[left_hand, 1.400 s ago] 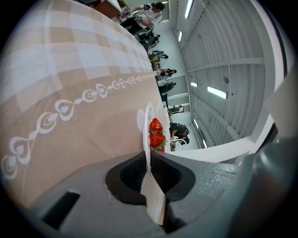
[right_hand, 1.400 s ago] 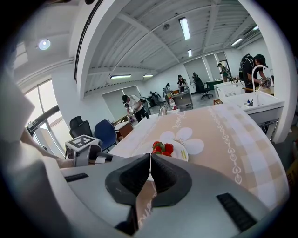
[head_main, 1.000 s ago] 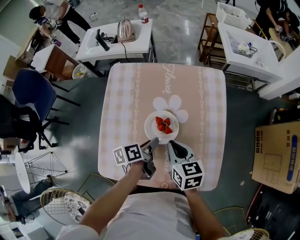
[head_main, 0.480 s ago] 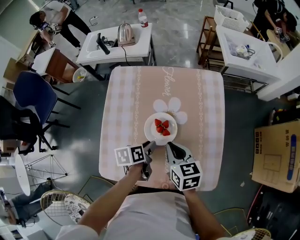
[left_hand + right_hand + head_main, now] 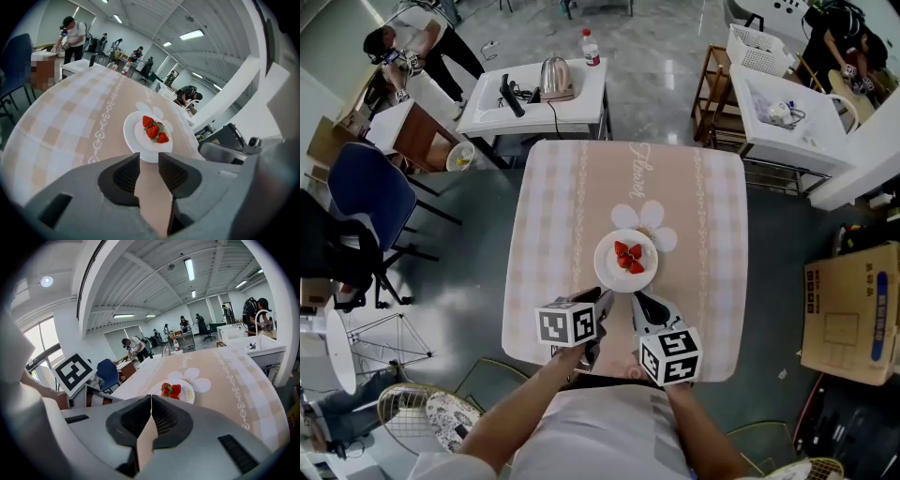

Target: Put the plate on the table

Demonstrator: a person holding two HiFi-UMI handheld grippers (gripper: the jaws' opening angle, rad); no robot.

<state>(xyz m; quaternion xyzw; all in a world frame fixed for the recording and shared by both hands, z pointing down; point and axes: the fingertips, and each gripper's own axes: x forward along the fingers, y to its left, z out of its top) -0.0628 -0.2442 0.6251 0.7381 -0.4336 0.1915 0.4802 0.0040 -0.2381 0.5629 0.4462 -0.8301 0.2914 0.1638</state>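
A white plate (image 5: 609, 270) with several strawberries (image 5: 628, 256) rests on the pink checked table (image 5: 572, 206), beside a white flower print. My left gripper (image 5: 602, 298) sits just short of the plate's near rim. Its jaws have just opened and stand open with nothing between them. In the left gripper view the plate (image 5: 136, 140) lies just past the left gripper (image 5: 149, 158), with only tablecloth between the fingers. My right gripper (image 5: 637, 302) hovers near the plate's near right side, shut on nothing. In the right gripper view the right gripper (image 5: 151, 398) points at the plate (image 5: 190, 393).
The table's near edge (image 5: 619, 375) is just under both hands. Behind the table stands a white side table (image 5: 511, 108) with a kettle (image 5: 556, 77) and a bottle (image 5: 592, 49). A blue chair (image 5: 361, 202) is at the left, a cardboard box (image 5: 853, 323) at the right.
The left gripper has let go of the plate's rim, opened, rolled and drawn back a little. The plate stays on the table. The right gripper has stayed put.
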